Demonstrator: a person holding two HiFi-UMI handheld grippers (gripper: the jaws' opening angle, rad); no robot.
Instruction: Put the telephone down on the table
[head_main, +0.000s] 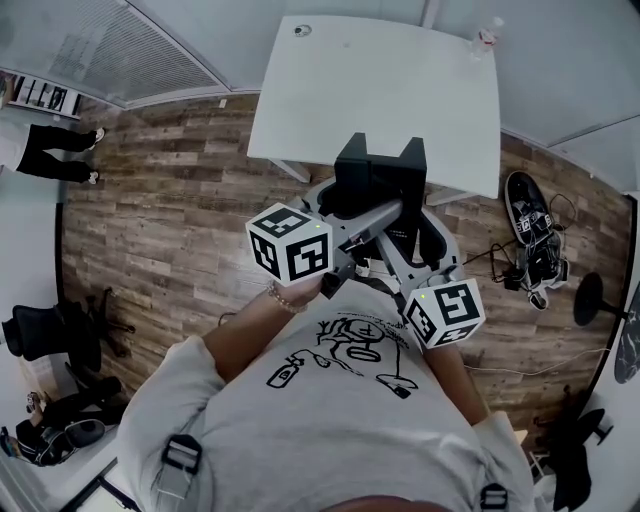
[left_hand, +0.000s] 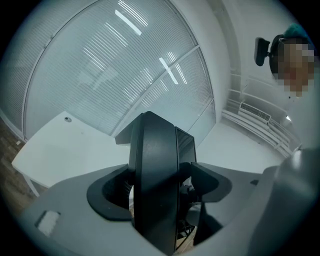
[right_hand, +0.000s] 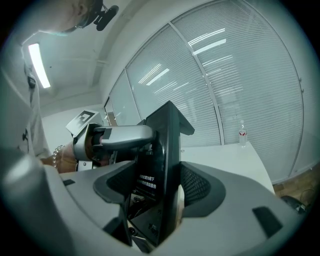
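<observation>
The wood-plank floor (head_main: 170, 230) takes up most of the head view. Office chairs (head_main: 60, 345) stand along its left edge, and shoes and cables (head_main: 530, 235) lie at its right. A second person's legs (head_main: 55, 152) stand at the upper left, well apart from everything else.

The white worktop (head_main: 400, 90) stands at top centre. Its near edge runs slanting from lower left to right, and bare floor shows along its left side. Most of its top is open white surface. 1 small dark round fitting (head_main: 302, 30) sits near the far left corner and 1 clear bottle (head_main: 487, 35) stands at the far right corner.

The person in a grey printed T-shirt (head_main: 340, 420) fills the bottom of the view, with both forearms reaching forward.

The black telephone (head_main: 380, 178) is in the air and does not rest on the worktop. In the head view it overlaps the worktop's near edge, with 2 raised corners pointing toward the far side.

The left hand-held gripper (left_hand: 160, 189) is clamped on the telephone, its 2 jaws pressing either side of the dark, rounded body. The right hand-held gripper (right_hand: 157, 186) also grips it, with the jaws closed against a thin upright panel that carries small white print. In the right gripper view, the left hand-held gripper's grey arm meets the telephone from the left.
</observation>
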